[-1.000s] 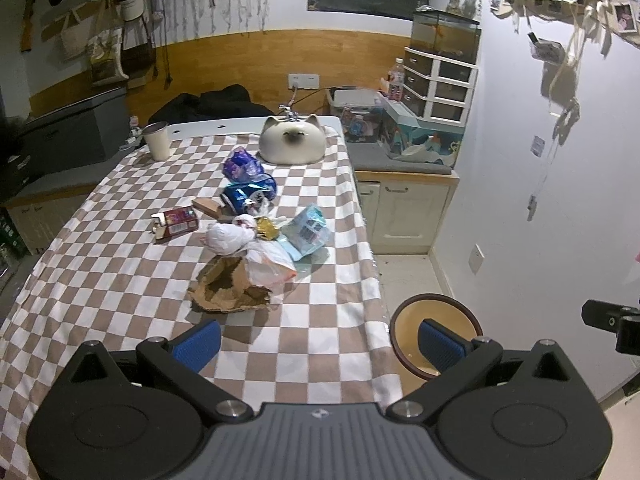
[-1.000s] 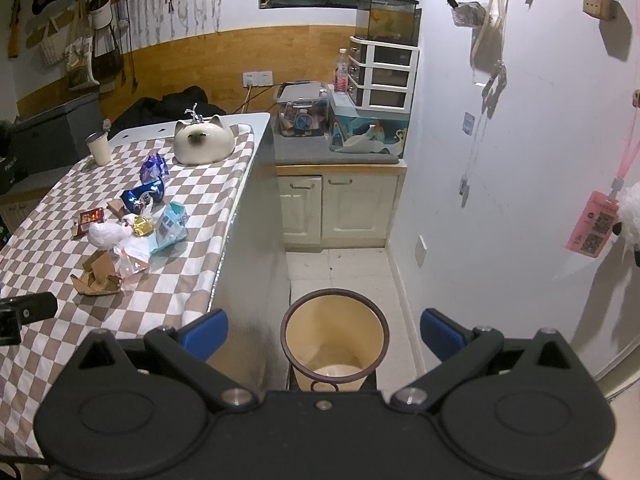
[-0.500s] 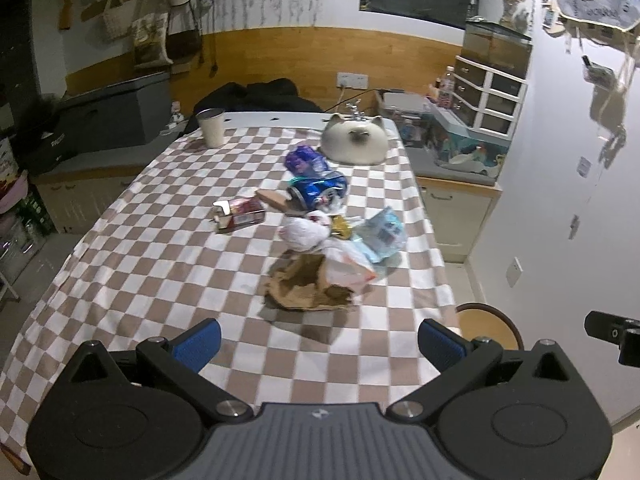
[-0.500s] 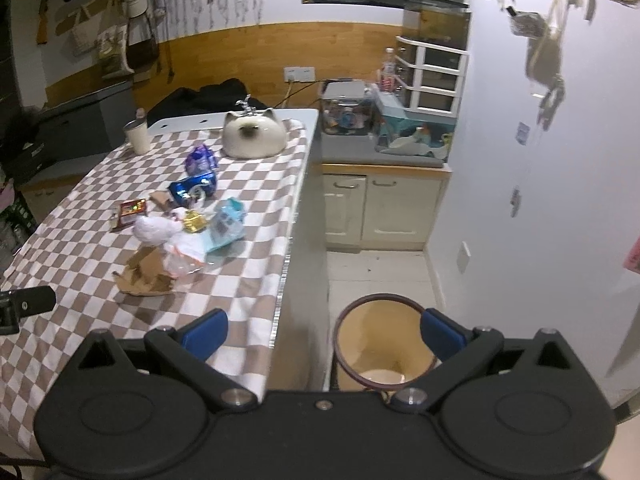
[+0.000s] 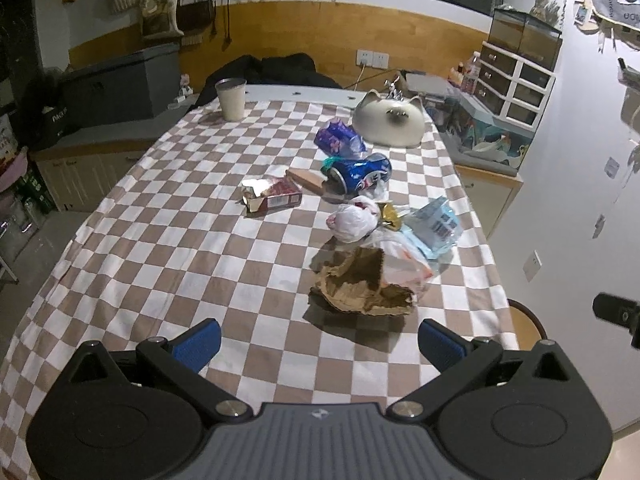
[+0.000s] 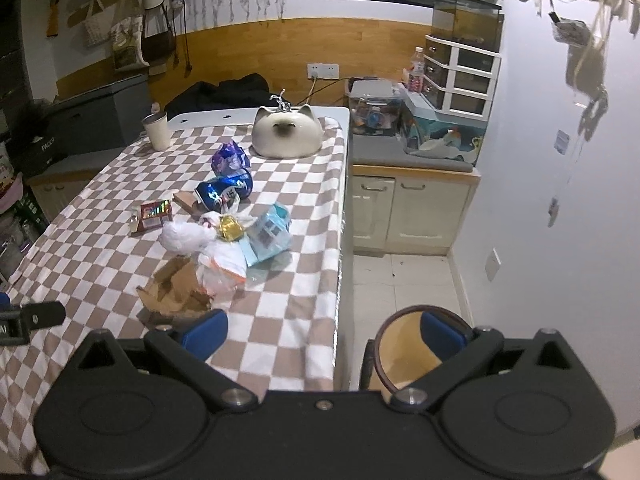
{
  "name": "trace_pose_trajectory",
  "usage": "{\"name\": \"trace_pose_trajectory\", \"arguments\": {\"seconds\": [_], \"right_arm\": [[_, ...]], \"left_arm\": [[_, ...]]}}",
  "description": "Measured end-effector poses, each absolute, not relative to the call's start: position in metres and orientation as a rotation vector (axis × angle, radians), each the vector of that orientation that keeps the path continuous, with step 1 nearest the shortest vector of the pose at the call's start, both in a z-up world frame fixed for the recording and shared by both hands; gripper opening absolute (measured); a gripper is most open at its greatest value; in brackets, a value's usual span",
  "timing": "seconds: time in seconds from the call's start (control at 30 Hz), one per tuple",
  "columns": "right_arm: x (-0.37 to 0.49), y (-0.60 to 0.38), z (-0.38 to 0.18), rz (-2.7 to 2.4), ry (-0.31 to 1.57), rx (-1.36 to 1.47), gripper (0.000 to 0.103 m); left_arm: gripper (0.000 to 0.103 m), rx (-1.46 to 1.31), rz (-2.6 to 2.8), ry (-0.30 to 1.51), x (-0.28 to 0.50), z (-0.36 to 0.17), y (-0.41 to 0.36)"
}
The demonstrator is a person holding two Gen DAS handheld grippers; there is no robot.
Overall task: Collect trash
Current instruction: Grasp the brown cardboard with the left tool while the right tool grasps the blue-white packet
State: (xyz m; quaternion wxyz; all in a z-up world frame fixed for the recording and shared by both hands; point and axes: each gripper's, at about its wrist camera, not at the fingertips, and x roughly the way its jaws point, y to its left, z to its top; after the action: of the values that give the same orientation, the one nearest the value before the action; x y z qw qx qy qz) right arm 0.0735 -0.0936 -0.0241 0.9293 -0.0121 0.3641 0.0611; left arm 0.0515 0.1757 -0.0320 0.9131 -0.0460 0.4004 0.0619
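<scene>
Nothing's been picked up yet, so the step here looks like lining up for the first grab. The trash sits in a loose heap on the checkered table [image 5: 168, 208]: a crumpled brown paper bag [image 5: 362, 286] nearest the edge, clear plastic wrap [image 5: 404, 262] touching it, a white wad [image 5: 352, 220], a crushed blue can [image 5: 358, 170], a small red box [image 5: 274, 196] off on its own, and a purple wrapper [image 5: 338, 138] further back. I'd go for the paper bag first since it's closest and sticks up enough to pinch, coming down on a raised fold rather than scraping the cloth. The left gripper [image 5: 318, 340] hangs above the near table edge, jaws spread wide, holding nothing, aimed just short of the bag. The right gripper [image 6: 322, 332] is also wide open and empty, straddling the table corner with the bin [image 6: 400, 344] on the floor below.
</scene>
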Motion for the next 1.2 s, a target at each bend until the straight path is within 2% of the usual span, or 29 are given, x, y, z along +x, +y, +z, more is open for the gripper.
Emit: {"name": "trace_pose_trajectory", "arguments": {"seconds": [0.6, 0.9, 0.97, 1.03, 1.2], "right_arm": [[0.186, -0.053, -0.061, 0.209, 0.758, -0.041, 0.103], [0.232, -0.048, -0.086, 0.242, 0.793, -0.023, 0.103], [0.242, -0.048, -0.090, 0.250, 0.804, -0.011, 0.103], [0.254, -0.049, -0.094, 0.267, 0.824, 0.007, 0.103], [0.280, -0.047, -0.103, 0.290, 0.842, 0.024, 0.074]], "left_arm": [[0.103, -0.123, 0.006, 0.953, 0.153, -0.090, 0.185], [0.103, -0.061, -0.131, 0.857, 0.193, -0.108, 0.176], [0.101, -0.057, -0.155, 0.862, 0.199, -0.113, 0.174], [0.090, -0.048, -0.161, 0.872, 0.205, -0.118, 0.171], [0.074, -0.046, -0.171, 0.908, 0.216, -0.131, 0.170]]}}
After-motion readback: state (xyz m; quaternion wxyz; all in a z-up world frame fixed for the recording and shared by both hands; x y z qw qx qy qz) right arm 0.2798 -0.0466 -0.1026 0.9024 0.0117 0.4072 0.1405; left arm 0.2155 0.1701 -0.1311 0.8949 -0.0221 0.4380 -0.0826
